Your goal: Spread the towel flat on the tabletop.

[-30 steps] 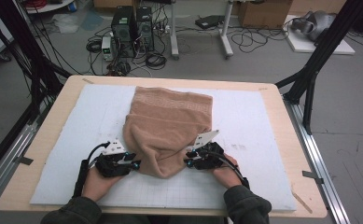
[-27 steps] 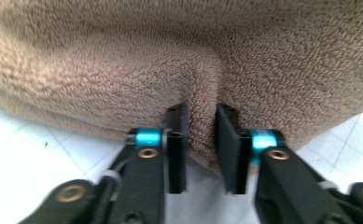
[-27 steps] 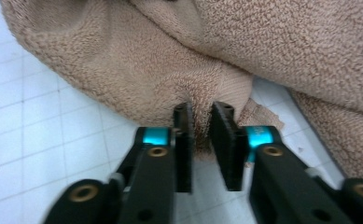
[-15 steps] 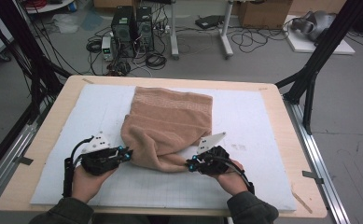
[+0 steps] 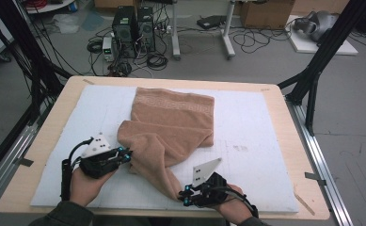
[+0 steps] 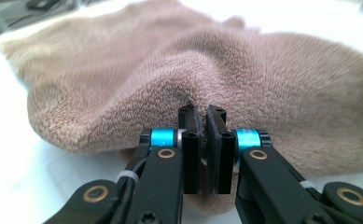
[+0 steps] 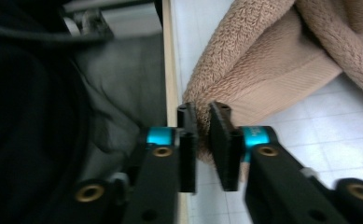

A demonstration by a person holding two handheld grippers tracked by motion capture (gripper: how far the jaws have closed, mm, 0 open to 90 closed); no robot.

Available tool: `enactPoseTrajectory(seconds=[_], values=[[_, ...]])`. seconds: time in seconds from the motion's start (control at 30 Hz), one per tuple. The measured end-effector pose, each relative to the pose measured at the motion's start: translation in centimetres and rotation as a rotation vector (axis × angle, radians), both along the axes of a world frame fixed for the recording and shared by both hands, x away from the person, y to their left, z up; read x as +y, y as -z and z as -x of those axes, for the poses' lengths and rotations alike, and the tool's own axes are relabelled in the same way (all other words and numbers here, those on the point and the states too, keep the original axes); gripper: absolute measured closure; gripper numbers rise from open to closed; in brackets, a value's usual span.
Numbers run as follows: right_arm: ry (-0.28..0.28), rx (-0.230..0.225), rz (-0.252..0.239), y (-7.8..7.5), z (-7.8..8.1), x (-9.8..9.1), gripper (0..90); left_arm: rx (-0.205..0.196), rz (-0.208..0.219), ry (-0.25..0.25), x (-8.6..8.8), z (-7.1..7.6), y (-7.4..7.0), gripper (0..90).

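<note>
The tan terry-cloth towel [image 5: 169, 125] lies half-folded on the white gridded mat [image 5: 256, 141] that covers the pale wooden table [image 5: 291, 125], its patterned far edge flat and its near part bunched into a thick fold. The left gripper [image 5: 126, 154] sits at the left end of that fold, near the mat's left side, while the right gripper [image 5: 184, 197] is at the near edge of the mat, where a narrow tail of the towel runs down to it.

In the high view the right gripper's jaw tips are small and dark against the hand, so the contact there is hard to read; the person's forearms are cut off by the bottom edge. In the right gripper view the left half is dark and blurred (a sleeve or clothing, I cannot tell which).

In the left gripper view the left gripper [image 6: 203, 140] has its jaws nearly pressed together, having just been closing, and they pinch a ridge of the towel [image 6: 244, 79]. In the right gripper view the right gripper [image 7: 203, 140] shows a narrow gap between its jaws, which have just been opening, with the towel's hemmed corner [image 7: 258, 70] caught between the pads.
</note>
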State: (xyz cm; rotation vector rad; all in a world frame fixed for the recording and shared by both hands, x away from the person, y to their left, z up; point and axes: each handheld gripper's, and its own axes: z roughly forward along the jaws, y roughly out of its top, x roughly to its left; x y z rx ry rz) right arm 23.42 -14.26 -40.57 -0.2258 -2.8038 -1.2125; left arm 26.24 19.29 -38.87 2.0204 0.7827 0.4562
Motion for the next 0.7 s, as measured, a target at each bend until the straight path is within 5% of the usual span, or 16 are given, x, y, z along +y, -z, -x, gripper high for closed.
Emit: enactPoseTrajectory(seconds=[0.2, 0.3, 0.37, 0.43, 0.5, 0.57, 0.63, 0.7], values=[[0.146, -0.032, -0.055, 0.1, -3.7, -0.7, 64.9, 0.084, -0.068, -0.099, 2.2, -2.7, 3.3, 85.3], [0.241, -0.076, -0.034, 0.4, -5.8, -0.2, 59.3, 0.118, -0.073, -0.14, 3.1, -3.8, 4.1, 85.3], [0.296, -0.123, -0.024, 0.7, -6.7, 0.6, 53.1, 0.137, -0.027, -0.111, 3.5, -3.8, 4.0, 84.0], [0.329, -0.177, 0.001, 1.2, -7.9, 1.7, 48.2, 0.178, 0.03, -0.048, 3.5, -3.7, 3.9, 68.0], [0.332, -0.209, 0.023, 1.8, -8.6, 2.8, 48.5, 0.193, 0.0, -0.012, 2.9, -3.5, 4.2, 55.6], [0.329, -0.187, 0.047, 2.6, -9.3, 3.7, 54.9, 0.213, -0.043, 0.005, 2.2, -3.8, 4.8, 56.9], [0.31, -0.167, 0.071, 3.1, -9.7, 4.2, 76.1, 0.202, -0.048, 0.02, 1.7, -3.8, 5.1, 73.0], [0.288, -0.144, 0.058, 2.7, -9.6, 4.0, 82.9, 0.179, -0.055, 0.012, 1.6, -3.6, 4.7, 82.7]])
